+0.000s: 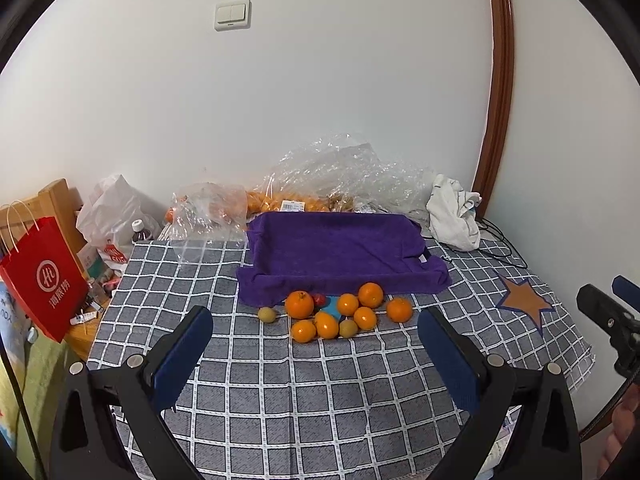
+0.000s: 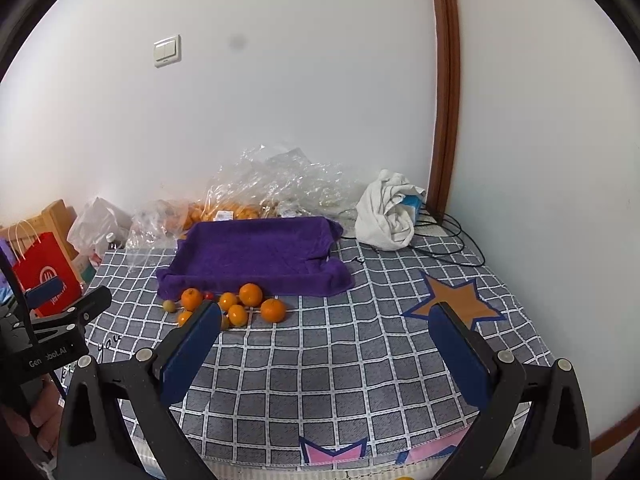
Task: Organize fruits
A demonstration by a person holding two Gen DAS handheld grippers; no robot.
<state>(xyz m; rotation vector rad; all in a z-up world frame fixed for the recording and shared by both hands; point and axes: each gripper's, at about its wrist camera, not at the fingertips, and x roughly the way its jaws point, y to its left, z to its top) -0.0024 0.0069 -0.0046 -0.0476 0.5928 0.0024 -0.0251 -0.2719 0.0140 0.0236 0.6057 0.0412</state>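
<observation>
Presently both tools hang over the near part of a grey checked cloth [image 1: 320, 380], well short of the fruit. Left gripper [image 1: 316, 320]: blue-padded fingers spread wide, nothing between them. Right gripper [image 2: 326, 318]: likewise spread wide and empty; its tip also shows at the right edge of the left wrist view.

Fruit: a loose cluster of oranges [image 1: 347, 305] on the checked cloth, just in front of a purple towel-lined tray [image 1: 336, 248]. Seven oranges counted in the left view, the largest at the left of the group [image 1: 299, 304], one set slightly apart at the right [image 1: 399, 309]. Two small yellow-green fruits among them, one out at the left end [image 1: 267, 314], one near the front [image 1: 348, 328]. Small red fruit [image 1: 319, 299] tucked against the tray's front edge; a blue object [image 1: 331, 307] lies under the middle of the cluster, kind unclear.

Tray interior bare purple. Behind it, against the wall, crumpled clear plastic bags [image 1: 340, 172] with more orange fruit inside. White cloth bundle [image 1: 454, 216] at the back right corner, black cables beside it. Red paper bag [image 1: 44, 276] off the left edge
</observation>
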